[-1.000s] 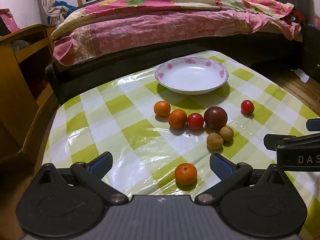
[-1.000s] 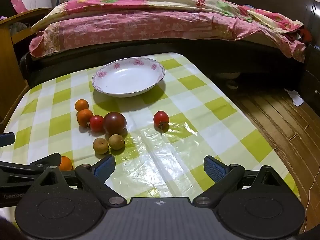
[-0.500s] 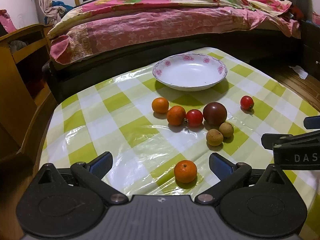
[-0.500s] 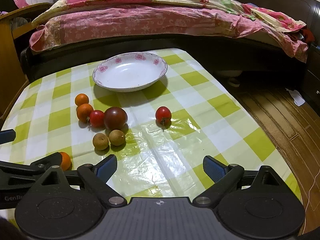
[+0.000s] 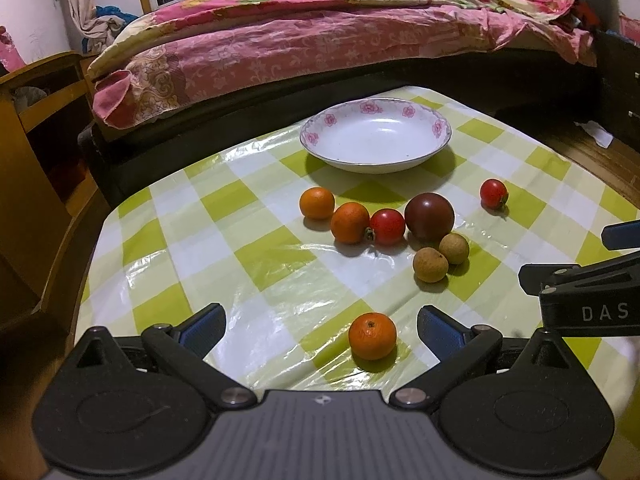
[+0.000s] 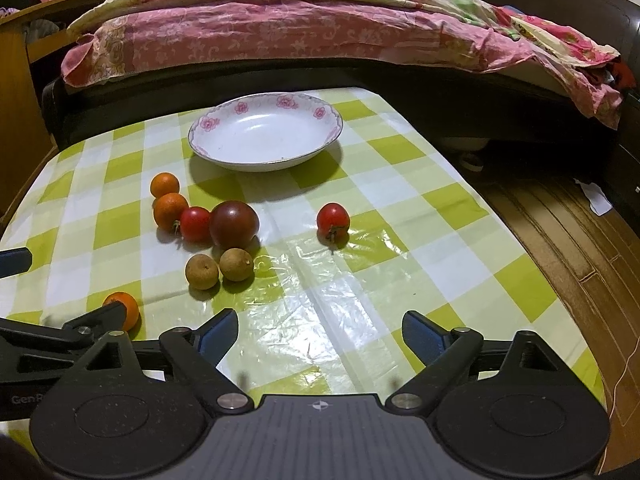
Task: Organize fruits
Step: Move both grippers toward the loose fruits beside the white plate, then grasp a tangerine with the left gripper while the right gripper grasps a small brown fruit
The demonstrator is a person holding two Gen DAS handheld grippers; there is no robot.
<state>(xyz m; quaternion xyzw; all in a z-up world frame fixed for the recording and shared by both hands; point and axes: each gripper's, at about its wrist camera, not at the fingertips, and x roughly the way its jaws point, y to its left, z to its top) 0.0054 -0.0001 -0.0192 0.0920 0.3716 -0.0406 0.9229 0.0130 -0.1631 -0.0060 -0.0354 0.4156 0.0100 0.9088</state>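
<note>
A white bowl [image 5: 376,136] [image 6: 266,136] with pink flowers on its rim stands empty at the far side of the checked table. Before it lie two small oranges [image 5: 350,222], a red tomato [image 5: 387,226], a dark purple fruit [image 5: 429,216] [image 6: 234,224] and two brown longans [image 5: 431,265] [image 6: 202,271]. A lone tomato [image 5: 493,193] [image 6: 333,220] sits apart to the right. A third orange [image 5: 372,335] [image 6: 125,307] lies between the open fingers of my left gripper [image 5: 320,326]. My right gripper [image 6: 318,332] is open over bare cloth.
A bed with a pink quilt [image 5: 320,40] runs behind the table. A wooden cabinet [image 5: 36,152] stands to the left. Wooden floor [image 6: 580,248] lies beyond the table's right edge [image 6: 532,256]. The right gripper's side [image 5: 584,284] shows at the left wrist view's right.
Both grippers have moved slightly forward toward the fruits. The near orange sits a little closer between the left fingers. No fruit has moved.
</note>
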